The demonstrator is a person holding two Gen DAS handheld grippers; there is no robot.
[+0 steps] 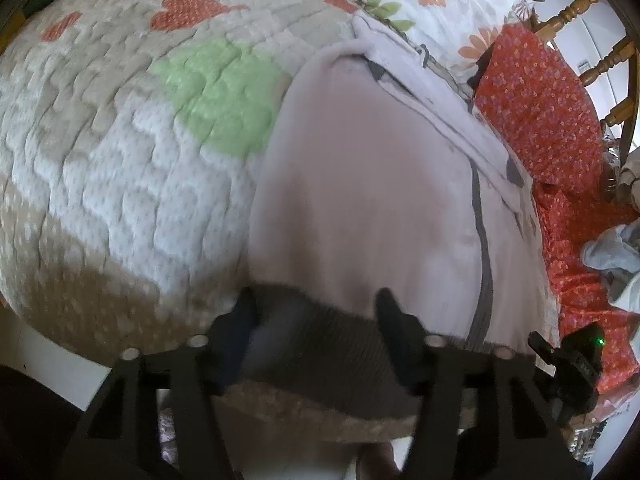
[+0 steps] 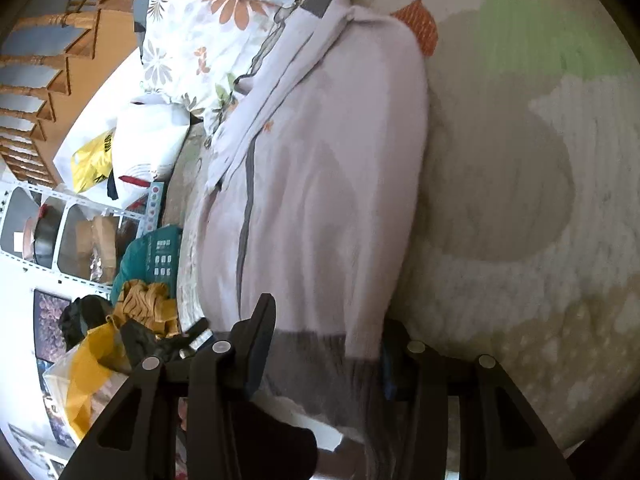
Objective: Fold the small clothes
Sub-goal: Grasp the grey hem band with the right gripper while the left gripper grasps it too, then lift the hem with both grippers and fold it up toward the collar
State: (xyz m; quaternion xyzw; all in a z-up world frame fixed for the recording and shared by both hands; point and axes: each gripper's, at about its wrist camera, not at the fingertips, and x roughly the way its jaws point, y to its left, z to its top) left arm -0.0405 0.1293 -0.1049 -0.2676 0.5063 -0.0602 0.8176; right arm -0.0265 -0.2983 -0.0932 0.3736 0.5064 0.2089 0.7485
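Note:
A pale lilac garment with grey trim and a dark grey hem band lies lengthwise on a quilted bedspread. It also shows in the right wrist view, hem band nearest. My left gripper has its jaws wide apart over the hem band. My right gripper also has its jaws apart, one finger on each side of the hem band. Whether either finger touches the cloth is unclear. The other gripper shows at the garment's right edge.
A red floral cloth and a flowered pillow lie beside the garment. A wooden chair stands behind. Off the bed are bags, a teal basket of clothes and shelves.

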